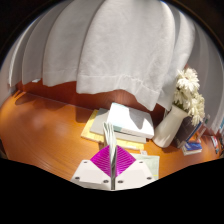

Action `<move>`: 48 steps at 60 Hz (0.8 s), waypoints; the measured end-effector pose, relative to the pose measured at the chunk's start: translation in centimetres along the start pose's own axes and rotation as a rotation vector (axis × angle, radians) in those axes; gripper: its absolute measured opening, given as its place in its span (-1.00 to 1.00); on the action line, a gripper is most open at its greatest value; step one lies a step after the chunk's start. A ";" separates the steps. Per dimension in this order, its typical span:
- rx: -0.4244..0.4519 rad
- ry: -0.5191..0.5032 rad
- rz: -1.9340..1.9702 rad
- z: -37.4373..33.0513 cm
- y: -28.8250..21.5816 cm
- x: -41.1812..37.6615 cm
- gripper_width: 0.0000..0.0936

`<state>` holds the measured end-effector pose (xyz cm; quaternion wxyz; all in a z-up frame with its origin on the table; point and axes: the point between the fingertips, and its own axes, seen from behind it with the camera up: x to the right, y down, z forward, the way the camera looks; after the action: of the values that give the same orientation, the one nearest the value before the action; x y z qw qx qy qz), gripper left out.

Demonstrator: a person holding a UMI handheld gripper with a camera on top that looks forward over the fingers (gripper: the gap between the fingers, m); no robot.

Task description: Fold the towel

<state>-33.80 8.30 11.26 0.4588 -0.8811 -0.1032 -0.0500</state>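
Note:
My gripper (pixel 111 168) has its two magenta pads (pixel 100 160) pressed together on a thin pale strip of cloth (pixel 110 138) that runs forward from between the fingers. This strip looks like an edge of the white towel (pixel 130 120). The towel lies in a thick, flat bundle on the wooden table (pixel 45 130), just beyond the fingertips. A pale yellow-green layer (pixel 100 128) shows under the towel's near left side. The part of the cloth inside the pads is hidden.
A white vase (pixel 170 128) with white flowers (pixel 188 92) stands to the right of the towel. Small books (pixel 192 147) lie by the vase. A white curtain (pixel 110 50) hangs behind the table. Bare wood lies to the left of the towel.

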 end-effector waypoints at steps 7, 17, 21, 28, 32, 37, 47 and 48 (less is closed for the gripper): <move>0.042 0.039 -0.007 -1.7 -0.4 7.9 -0.93; -0.029 0.000 -0.019 -0.5 5.9 15.0 -0.87; -0.044 0.005 -0.015 0.1 8.5 16.8 -0.56; -0.068 0.003 -0.029 -0.7 10.8 18.9 0.01; -0.054 -0.019 0.000 -2.0 10.4 19.2 0.33; -0.011 -0.031 0.037 -4.5 8.6 19.8 0.42; 0.105 -0.030 0.112 -11.7 3.2 20.8 0.49; 0.117 -0.030 0.117 -12.5 2.8 21.0 0.49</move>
<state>-12.66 -0.61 20.02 0.5100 -0.8580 -0.0609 -0.0039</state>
